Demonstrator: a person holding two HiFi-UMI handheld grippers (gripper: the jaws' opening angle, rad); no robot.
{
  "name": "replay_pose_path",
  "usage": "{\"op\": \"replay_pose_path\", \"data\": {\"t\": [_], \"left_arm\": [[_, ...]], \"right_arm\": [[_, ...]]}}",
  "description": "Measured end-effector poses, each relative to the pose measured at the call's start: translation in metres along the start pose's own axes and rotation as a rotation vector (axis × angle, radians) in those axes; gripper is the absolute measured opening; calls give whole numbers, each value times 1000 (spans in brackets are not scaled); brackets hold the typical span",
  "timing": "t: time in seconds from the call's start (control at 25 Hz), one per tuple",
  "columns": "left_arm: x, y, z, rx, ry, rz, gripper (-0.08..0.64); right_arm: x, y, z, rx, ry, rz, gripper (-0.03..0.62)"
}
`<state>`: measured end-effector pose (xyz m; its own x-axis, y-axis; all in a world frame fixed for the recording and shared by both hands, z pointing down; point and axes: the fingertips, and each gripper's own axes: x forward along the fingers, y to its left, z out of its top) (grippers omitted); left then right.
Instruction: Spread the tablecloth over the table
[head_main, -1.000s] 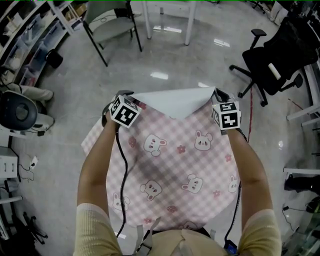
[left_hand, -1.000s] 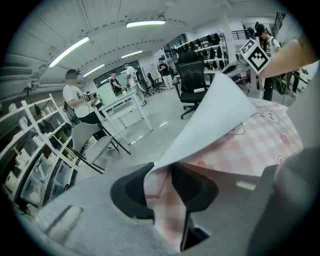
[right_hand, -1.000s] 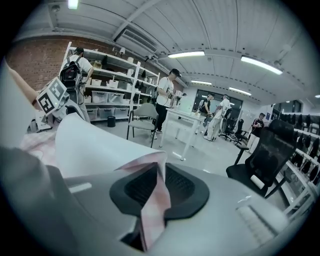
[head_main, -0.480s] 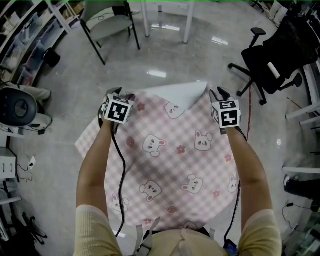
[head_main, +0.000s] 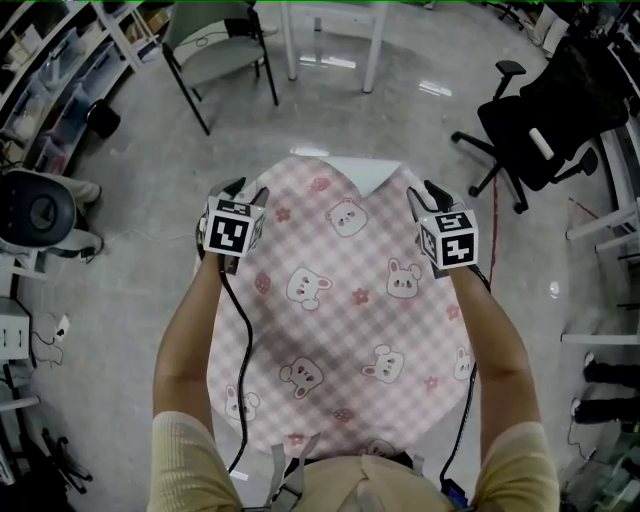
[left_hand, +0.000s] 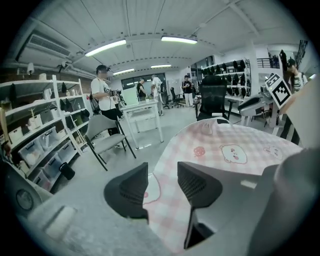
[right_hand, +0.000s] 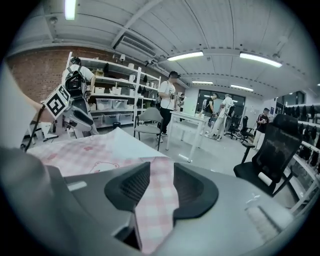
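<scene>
Head view, tablecloth (head_main: 345, 300) near edge hidden behind person's torso (head_main: 352, 488)

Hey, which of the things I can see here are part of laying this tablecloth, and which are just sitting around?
For the job:
pink checked tablecloth
left gripper, open, jaws just closing slightly, cloth edge between them
right gripper, open, jaws just opening, cloth between them

Just lying about:
grey chair
white table
black office chair
storage shelves
</scene>
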<state>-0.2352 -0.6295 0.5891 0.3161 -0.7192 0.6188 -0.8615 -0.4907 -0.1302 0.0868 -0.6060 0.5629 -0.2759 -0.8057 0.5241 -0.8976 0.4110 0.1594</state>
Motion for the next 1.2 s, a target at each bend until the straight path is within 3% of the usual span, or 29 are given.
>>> {"op": "replay_pose_path", "data": {"t": [0.28,0.44,0.6,0.88,1.2], "left_arm": [[-49,-27,21,-113,-89,-31,106],[-85,-48,39,-92,-152,-19,62],[-126,-67,60,-93,-228,2,41],[-191,-95,78,-100,-297,59,8],[-245,-140,66,-82,-280,64,8]], "right_arm": [[-43,10,17,-13,-24,36,117],[-75,14,32,28,-84,59,52],[-114,21,44,0,-130,66,5],[-173,30,52,16,-199,92,5],[-242,39,45,15,-230,115,5]]}}
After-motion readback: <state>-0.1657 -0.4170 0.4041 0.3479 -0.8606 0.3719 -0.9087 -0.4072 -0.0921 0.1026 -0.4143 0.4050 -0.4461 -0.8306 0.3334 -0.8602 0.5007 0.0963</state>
